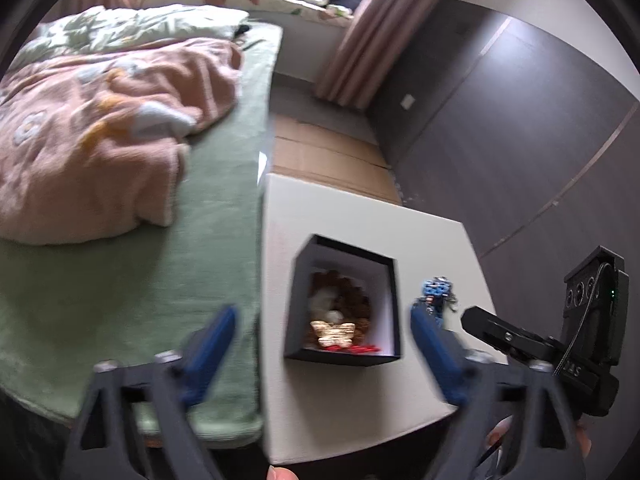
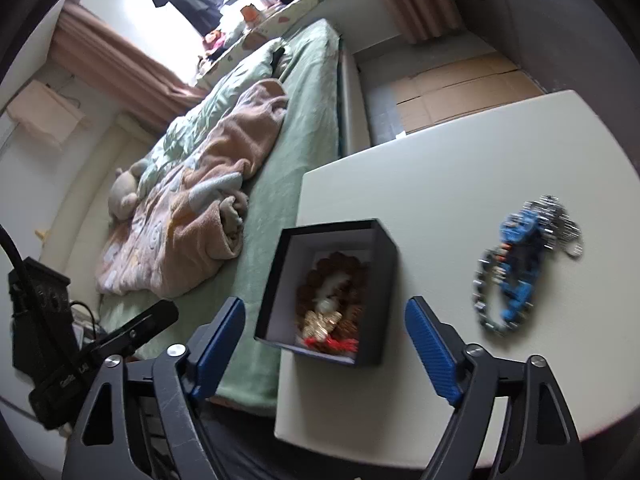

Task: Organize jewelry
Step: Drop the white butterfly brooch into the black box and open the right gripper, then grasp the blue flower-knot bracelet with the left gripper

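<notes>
A black open box (image 1: 390, 312) with a white inside stands on the white table (image 1: 360, 220). It holds a brown bead bracelet (image 1: 352, 300), a gold butterfly piece (image 1: 334, 330) and something red (image 1: 360, 347). The box (image 2: 384, 280) also shows in the right wrist view. A pile of blue and silver jewelry (image 2: 520, 264) lies on the table to its right, and shows in the left wrist view (image 1: 436, 292). My left gripper (image 1: 324, 340) is open and empty, just in front of the box. My right gripper (image 2: 326, 328) is open and empty, also in front of the box.
A bed with a green sheet (image 1: 200, 200) and a pink blanket (image 1: 100, 120) runs along the table's left edge. Flat cardboard (image 1: 328, 152) lies on the floor beyond the table. A dark wall panel (image 1: 520, 120) is to the right.
</notes>
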`<state>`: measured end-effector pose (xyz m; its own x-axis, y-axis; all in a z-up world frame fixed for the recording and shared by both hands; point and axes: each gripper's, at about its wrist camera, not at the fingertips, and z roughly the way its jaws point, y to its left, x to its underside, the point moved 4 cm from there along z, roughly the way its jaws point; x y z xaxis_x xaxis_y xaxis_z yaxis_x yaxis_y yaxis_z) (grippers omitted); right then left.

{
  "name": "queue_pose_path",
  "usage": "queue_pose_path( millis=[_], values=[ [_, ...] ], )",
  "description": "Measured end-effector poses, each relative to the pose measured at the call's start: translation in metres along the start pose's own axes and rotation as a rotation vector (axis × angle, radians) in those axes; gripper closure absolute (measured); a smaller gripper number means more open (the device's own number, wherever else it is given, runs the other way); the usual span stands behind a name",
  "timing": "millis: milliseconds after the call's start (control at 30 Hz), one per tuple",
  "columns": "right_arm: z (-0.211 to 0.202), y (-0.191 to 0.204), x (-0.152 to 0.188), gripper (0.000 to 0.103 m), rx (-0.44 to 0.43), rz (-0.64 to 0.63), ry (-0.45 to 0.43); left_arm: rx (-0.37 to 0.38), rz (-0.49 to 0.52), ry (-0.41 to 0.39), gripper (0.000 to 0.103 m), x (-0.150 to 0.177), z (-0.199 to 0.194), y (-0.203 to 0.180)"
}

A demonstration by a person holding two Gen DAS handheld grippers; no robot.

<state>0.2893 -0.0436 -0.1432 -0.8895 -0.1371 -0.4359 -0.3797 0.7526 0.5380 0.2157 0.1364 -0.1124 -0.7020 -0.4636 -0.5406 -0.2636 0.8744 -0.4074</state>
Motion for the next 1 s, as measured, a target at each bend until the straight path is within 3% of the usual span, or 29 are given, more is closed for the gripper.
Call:
queue_pose_path(
  millis=[167,333,667,1000],
  values=[
    [-0.035,-0.028,0.004,0.0,0.062,0.021,-0.057,0.051,0.038,0.0,0.001,0.004,0.006,-0.029],
    [-0.059,-0.059,0.007,0.0,0.075,0.072,-0.113,0.102,0.072,0.008,0.0,0.009,0.014,-0.054],
    [-0.086,-0.117,0.01,0.0,0.147,0.166,-0.142,0.081,0.209,0.051,0.0,0.015,0.037,-0.109],
    [-0.119,-0.175,0.015,0.0,0.173,0.288,-0.255,0.051,0.308,0.101,0.0,0.014,0.074,-0.156]
  ],
)
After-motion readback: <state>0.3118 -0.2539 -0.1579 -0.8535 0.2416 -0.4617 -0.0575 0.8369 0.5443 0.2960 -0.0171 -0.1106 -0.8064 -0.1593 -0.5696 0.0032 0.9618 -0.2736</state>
